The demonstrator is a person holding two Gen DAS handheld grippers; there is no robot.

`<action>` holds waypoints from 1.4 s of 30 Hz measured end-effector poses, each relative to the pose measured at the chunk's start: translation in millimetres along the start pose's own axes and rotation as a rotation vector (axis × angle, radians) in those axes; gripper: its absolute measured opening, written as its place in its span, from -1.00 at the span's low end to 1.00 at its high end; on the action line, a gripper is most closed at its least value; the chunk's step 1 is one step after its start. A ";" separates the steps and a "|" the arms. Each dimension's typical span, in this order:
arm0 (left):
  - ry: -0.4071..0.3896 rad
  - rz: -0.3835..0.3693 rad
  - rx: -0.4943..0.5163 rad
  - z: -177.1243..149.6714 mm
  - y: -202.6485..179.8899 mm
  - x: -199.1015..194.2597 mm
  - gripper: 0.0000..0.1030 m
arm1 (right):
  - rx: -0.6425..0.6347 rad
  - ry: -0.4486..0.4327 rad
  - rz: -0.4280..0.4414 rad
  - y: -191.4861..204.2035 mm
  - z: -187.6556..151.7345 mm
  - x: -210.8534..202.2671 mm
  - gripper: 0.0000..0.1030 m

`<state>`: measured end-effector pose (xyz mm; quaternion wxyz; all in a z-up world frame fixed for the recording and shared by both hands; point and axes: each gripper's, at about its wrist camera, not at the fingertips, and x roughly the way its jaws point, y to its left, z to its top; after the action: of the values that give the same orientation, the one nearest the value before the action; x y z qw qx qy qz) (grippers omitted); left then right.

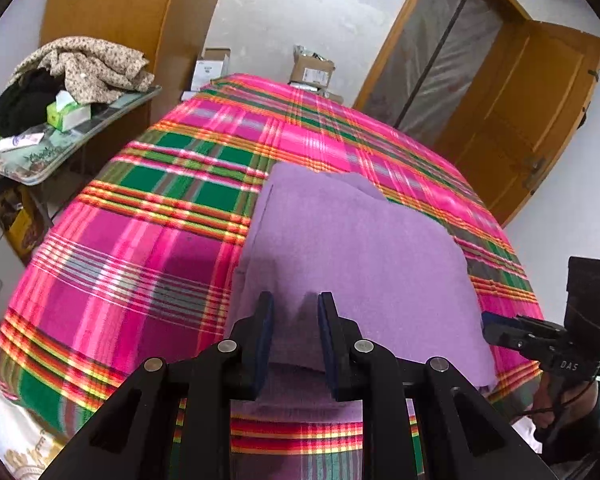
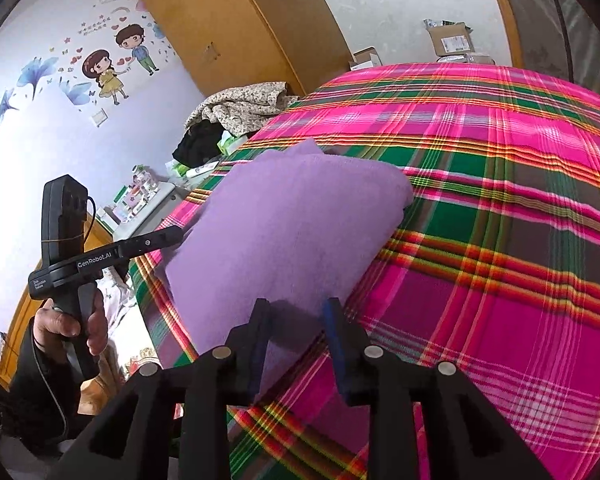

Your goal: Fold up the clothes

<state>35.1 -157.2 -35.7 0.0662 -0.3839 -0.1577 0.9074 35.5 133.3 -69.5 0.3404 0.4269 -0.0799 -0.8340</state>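
Purple garment [image 1: 352, 248] folded flat on plaid bedspread [image 1: 140, 240].

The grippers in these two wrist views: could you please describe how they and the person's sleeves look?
Both are matte black. The left gripper and right gripper have flat jaws lined with dark blue pads and silver round pivot pins. Seen side-on, the left one reads "GenRobot.AI" in white, with a thin black cable; the right one reads "DAS" and shows a green light. The sleeves are dark.

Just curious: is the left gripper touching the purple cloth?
Cannot tell. In the left wrist view the open left gripper overlaps the cloth, hiding any gap.
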 end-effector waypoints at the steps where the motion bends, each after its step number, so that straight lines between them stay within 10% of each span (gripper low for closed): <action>1: -0.003 0.003 -0.003 0.5 1.5 -1.3 -0.56 | 0.007 -0.002 0.004 -1.7 -0.2 -1.2 -0.24; 7: -0.006 0.013 -0.023 2.6 9.2 -4.6 -0.53 | 0.047 -0.014 0.006 -9.4 0.8 -3.7 0.03; 10: 0.006 -0.004 -0.021 1.4 8.3 0.2 -0.14 | 0.061 -0.016 0.010 -10.7 2.0 -3.1 0.03; 42: 0.019 0.050 0.012 2.2 -7.7 10.4 -0.14 | 0.107 0.002 0.031 -7.7 -1.8 -3.0 0.04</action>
<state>26.4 -148.0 -38.7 0.0474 -0.3958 -0.1422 0.9060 34.2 141.3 -71.9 0.3299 0.4439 -0.1306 -0.8228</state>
